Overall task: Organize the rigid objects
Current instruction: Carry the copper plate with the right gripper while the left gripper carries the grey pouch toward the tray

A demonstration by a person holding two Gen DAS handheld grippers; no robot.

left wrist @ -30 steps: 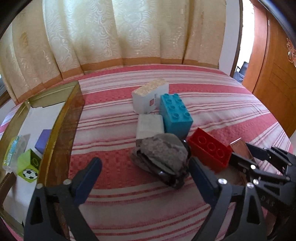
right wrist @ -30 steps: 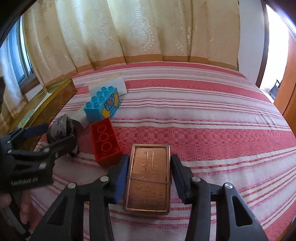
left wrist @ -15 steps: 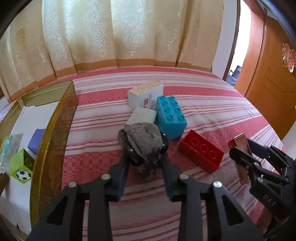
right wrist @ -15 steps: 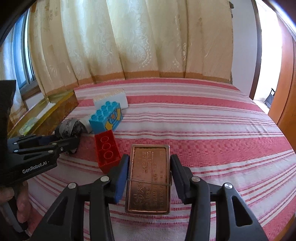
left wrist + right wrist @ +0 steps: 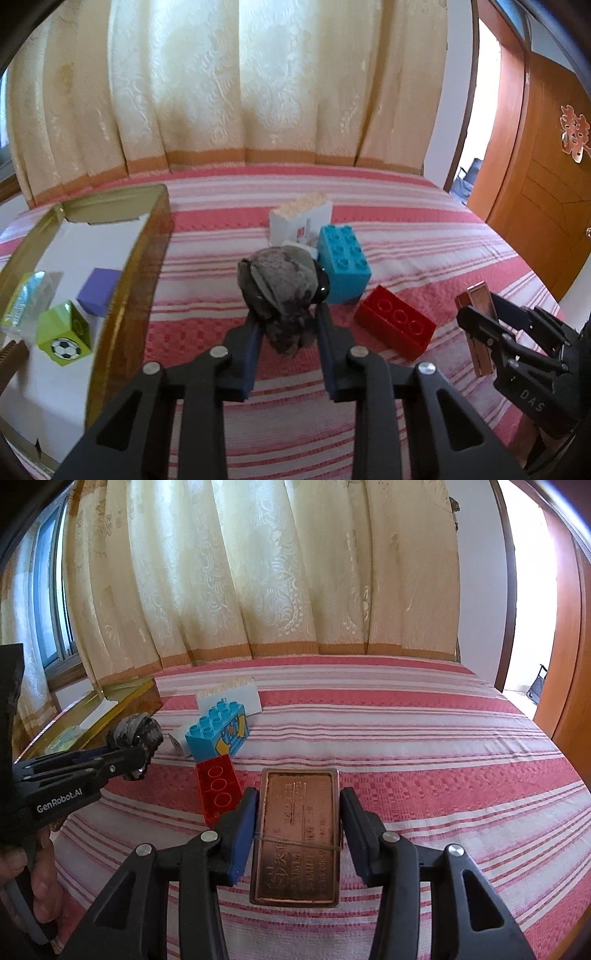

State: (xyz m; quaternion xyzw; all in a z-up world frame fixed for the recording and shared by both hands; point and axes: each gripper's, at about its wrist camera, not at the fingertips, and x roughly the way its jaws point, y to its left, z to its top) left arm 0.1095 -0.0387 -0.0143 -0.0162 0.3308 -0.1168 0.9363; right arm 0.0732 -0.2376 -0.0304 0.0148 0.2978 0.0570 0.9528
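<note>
My left gripper (image 5: 286, 321) grips a rough grey stone (image 5: 280, 284), its jaws still closing tight on the lower part. In the right wrist view the stone (image 5: 135, 731) hangs just off the striped bedcover, left of the bricks. My right gripper (image 5: 297, 801) is shut on a flat copper-coloured tin (image 5: 295, 834) with a rubber band round it, held level above the bed. On the cover lie a blue brick (image 5: 343, 266), a red brick (image 5: 393, 326), a white box (image 5: 301, 219) and a small white block (image 5: 299, 247) half hidden behind the stone.
A gold-rimmed tray (image 5: 147, 240) stands at the left, holding a green football cube (image 5: 62, 332), a purple block (image 5: 98, 290) and a clear wrapped packet (image 5: 26, 295). Curtains hang behind the bed. A wooden door (image 5: 535, 184) is at the right.
My left gripper went from wide open around the stone to shut on it and raised it a little. The right gripper kept its hold on the tin and tilted up slightly.
</note>
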